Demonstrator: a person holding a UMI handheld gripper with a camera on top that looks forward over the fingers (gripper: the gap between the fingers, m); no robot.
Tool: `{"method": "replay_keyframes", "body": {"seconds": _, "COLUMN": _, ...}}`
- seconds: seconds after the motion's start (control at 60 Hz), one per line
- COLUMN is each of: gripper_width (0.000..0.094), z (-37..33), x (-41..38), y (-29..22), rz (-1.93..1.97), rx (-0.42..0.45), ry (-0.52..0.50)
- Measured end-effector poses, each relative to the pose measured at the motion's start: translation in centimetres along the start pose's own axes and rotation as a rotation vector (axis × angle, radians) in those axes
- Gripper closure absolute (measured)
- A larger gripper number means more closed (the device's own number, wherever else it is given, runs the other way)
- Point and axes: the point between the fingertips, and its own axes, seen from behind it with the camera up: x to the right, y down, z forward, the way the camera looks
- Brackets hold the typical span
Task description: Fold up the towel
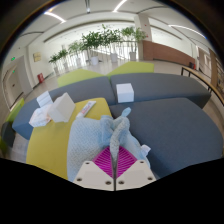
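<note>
- Closest to the lens, the jaws are drawn together on a gathered bit of the towel, the 2 magenta pads nearly meeting with cloth pinched between them.
- That pale grey towel lies crumpled just ahead of the fingers, one ridge of it pulled up toward the grip, the rest slumped on the surface.
- Underneath, the surface is covered in grey and yellow-green sections; the towel straddles the boundary between a yellow patch and a grey one.
- Step in hand, as I judge it: an edge or corner is seized and lifted, the fold itself not yet made, since the cloth is bunched and not flat.
- Next move likely calls for carrying the held part across the remaining cloth and laying it down square, keeping tension so the bunch opens out.
- Pose: the tool points forward and slightly down over the surface, low and close to the cloth; the holding hand is out of view.
- Beyond the towel sit a white box, a small flat white item and some white packets; potted plants stand further back.
</note>
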Motion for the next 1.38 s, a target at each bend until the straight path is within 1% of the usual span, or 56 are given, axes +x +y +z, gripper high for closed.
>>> {"method": "replay_keyframes", "body": {"seconds": 0.017, "gripper_width": 0.0927, "z": 0.3, "x": 0.3, "y": 0.6, "rz": 0.000, "rx": -0.010, "ry": 0.003}}
{"method": "replay_keyframes", "body": {"seconds": 0.067, "gripper_width": 0.0926, "z": 0.7, "x": 0.6, "y": 0.6, "rz": 0.014, "rx": 0.007, "ry": -0.002}}
{"method": "replay_keyframes", "body": {"seconds": 0.217, "gripper_width": 0.0891, "z": -0.1, "x": 0.8, "y": 0.0, "rz": 0.040, "rx": -0.046, "ry": -0.031}}
{"method": "replay_keyframes", "body": {"seconds": 0.25, "gripper_width": 0.0834, "z": -0.6, "x": 0.9, "y": -0.2, "rz": 0.027, "rx": -0.055, "ry": -0.031}}
{"method": "replay_keyframes", "body": {"seconds": 0.283, "gripper_width": 0.0745, "z": -1.5, "x": 1.1, "y": -0.6, "rz": 0.015, "rx": -0.058, "ry": -0.026}}
{"method": "replay_keyframes", "body": {"seconds": 0.383, "gripper_width": 0.0404, "z": -3.4, "x": 2.6, "y": -1.8, "rz": -0.067, "rx": -0.059, "ry": 0.021}}
{"method": "replay_keyframes", "body": {"seconds": 0.4, "gripper_width": 0.0365, "z": -3.7, "x": 2.9, "y": -2.0, "rz": -0.079, "rx": -0.059, "ry": 0.031}}
{"method": "replay_keyframes", "body": {"seconds": 0.433, "gripper_width": 0.0326, "z": -4.7, "x": 3.4, "y": -2.5, "rz": -0.094, "rx": -0.057, "ry": 0.037}}
{"method": "replay_keyframes", "body": {"seconds": 0.517, "gripper_width": 0.0311, "z": -6.1, "x": 2.8, "y": -3.0, "rz": -0.074, "rx": -0.058, "ry": -0.004}}
{"method": "replay_keyframes", "body": {"seconds": 0.567, "gripper_width": 0.0277, "z": -7.8, "x": 2.3, "y": -3.0, "rz": -0.070, "rx": -0.060, "ry": -0.027}}
{"method": "replay_keyframes", "body": {"seconds": 0.6, "gripper_width": 0.0257, "z": -8.7, "x": 2.2, "y": -2.9, "rz": -0.075, "rx": -0.059, "ry": -0.034}}
{"method": "replay_keyframes", "body": {"seconds": 0.65, "gripper_width": 0.0257, "z": -10.3, "x": 2.4, "y": -3.1, "rz": -0.085, "rx": -0.046, "ry": -0.028}}
{"method": "replay_keyframes", "body": {"seconds": 0.75, "gripper_width": 0.0259, "z": -14.9, "x": 1.6, "y": -3.2, "rz": -0.096, "rx": 0.001, "ry": -0.039}}
{"method": "replay_keyframes", "body": {"seconds": 0.917, "gripper_width": 0.0259, "z": -23.1, "x": -1.8, "y": -3.1, "rz": -0.120, "rx": 0.092, "ry": -0.086}}
{"method": "replay_keyframes", "body": {"seconds": 0.967, "gripper_width": 0.0261, "z": -25.2, "x": -2.8, "y": -3.2, "rz": -0.128, "rx": 0.127, "ry": -0.094}}
{"method": "replay_keyframes", "body": {"seconds": 1.05, "gripper_width": 0.0253, "z": -28.1, "x": -3.5, "y": -3.1, "rz": -0.118, "rx": 0.158, "ry": -0.102}}
{"method": "replay_keyframes", "body": {"seconds": 1.1, "gripper_width": 0.0252, "z": -29.4, "x": -3.4, "y": -3.4, "rz": -0.119, "rx": 0.188, "ry": -0.089}}
{"method": "replay_keyframes", "body": {"seconds": 1.15, "gripper_width": 0.0254, "z": -30.4, "x": -2.5, "y": -3.9, "rz": -0.147, "rx": 0.217, "ry": -0.040}}
{"method": "replay_keyframes", "body": {"seconds": 1.233, "gripper_width": 0.0257, "z": -31.3, "x": -1.8, "y": -3.9, "rz": -0.203, "rx": 0.232, "ry": 0.014}}
{"method": "replay_keyframes", "body": {"seconds": 1.383, "gripper_width": 0.0258, "z": -31.6, "x": -3.6, "y": -3.4, "rz": -0.215, "rx": 0.240, "ry": -0.018}}
